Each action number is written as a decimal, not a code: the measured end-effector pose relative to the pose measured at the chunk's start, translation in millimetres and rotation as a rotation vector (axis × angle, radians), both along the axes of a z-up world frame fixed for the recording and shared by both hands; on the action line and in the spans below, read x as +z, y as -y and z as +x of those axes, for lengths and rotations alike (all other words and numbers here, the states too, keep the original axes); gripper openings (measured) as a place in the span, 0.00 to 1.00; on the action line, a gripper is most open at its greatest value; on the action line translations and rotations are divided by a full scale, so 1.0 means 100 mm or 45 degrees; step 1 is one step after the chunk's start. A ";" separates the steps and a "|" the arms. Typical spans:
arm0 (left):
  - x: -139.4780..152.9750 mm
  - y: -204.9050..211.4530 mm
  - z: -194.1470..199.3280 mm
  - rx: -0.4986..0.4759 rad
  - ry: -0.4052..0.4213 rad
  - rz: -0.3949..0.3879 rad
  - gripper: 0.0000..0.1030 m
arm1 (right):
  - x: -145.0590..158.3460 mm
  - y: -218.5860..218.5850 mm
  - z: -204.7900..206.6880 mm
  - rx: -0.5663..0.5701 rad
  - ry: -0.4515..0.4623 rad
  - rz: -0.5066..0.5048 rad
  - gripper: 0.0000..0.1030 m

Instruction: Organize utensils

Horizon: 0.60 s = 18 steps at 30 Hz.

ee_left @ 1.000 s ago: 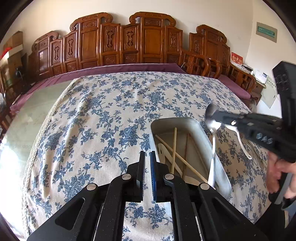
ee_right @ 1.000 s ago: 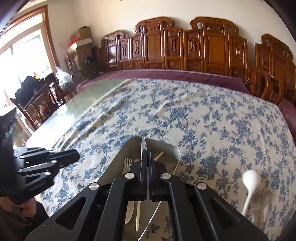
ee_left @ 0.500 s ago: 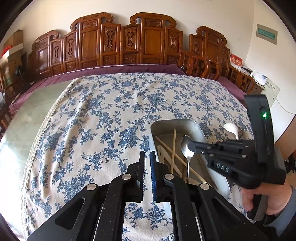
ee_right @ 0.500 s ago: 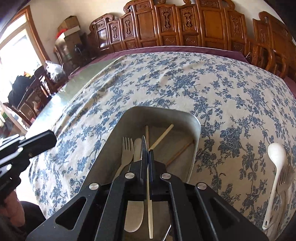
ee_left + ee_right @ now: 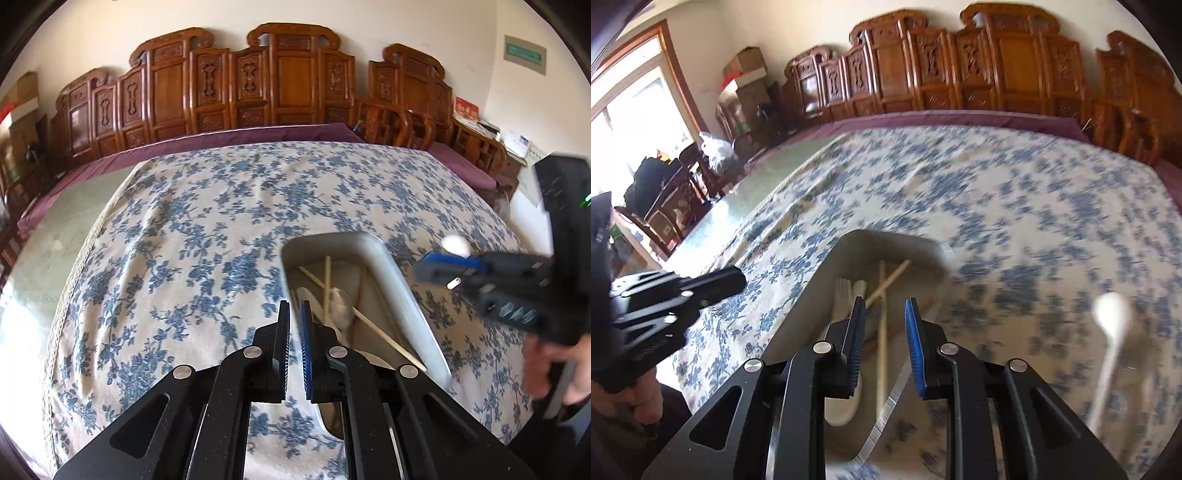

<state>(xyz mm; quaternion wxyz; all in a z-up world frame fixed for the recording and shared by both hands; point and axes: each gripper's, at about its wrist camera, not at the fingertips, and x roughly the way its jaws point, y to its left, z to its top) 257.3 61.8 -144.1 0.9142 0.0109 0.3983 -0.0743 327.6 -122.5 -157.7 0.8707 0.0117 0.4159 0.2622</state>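
Note:
A grey metal tray (image 5: 391, 266) lies on the flowered tablecloth and holds wooden chopsticks (image 5: 327, 280) and a metal spoon (image 5: 341, 304). My left gripper (image 5: 294, 306) is shut on nothing, just left of the tray. In the right wrist view the tray (image 5: 849, 243) sits under my right gripper (image 5: 885, 306). Its jaws are opening and nothing is between them. Chopsticks (image 5: 882, 332) and a pale fork (image 5: 842, 291) show below it. A white spoon (image 5: 1112, 332) lies on the cloth right of the tray. From the left wrist view, the right gripper (image 5: 421, 268) hangs beyond the tray's right rim.
Carved wooden chairs (image 5: 291, 77) line the far side of the table. A bare green strip of tabletop (image 5: 55, 236) runs along the cloth's left edge. A hand (image 5: 554, 369) holds the right gripper's handle. The left gripper (image 5: 716, 282) shows at the left of the right wrist view.
The right gripper brought the metal spoon down over the tray and let it go. The spoon now lies in the tray, and the gripper has drawn back to the right, jaws parted.

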 end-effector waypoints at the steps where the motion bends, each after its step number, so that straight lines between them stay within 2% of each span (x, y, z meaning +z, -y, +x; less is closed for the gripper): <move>1: 0.01 0.06 -0.03 -0.009 0.001 0.001 0.07 | 0.06 0.12 -0.06 -0.013 0.016 -0.002 0.24; 2: 0.02 0.10 -0.05 -0.014 0.002 -0.003 0.10 | 0.10 0.24 -0.12 -0.028 0.030 -0.011 0.24; 4: 0.05 0.19 -0.10 -0.032 0.007 -0.015 0.26 | 0.18 0.49 -0.24 -0.062 0.064 -0.042 0.24; 8: 0.14 0.50 -0.19 -0.085 0.027 0.021 0.29 | 0.22 1.02 -0.46 -0.137 0.098 -0.128 0.24; 11: 0.17 0.73 -0.26 -0.120 0.036 0.018 0.38 | 0.17 1.44 -0.57 -0.215 0.090 -0.190 0.24; 18: 0.03 1.34 -0.22 -0.225 -0.012 0.015 0.38 | -0.06 2.08 -0.77 -0.340 0.052 -0.189 0.24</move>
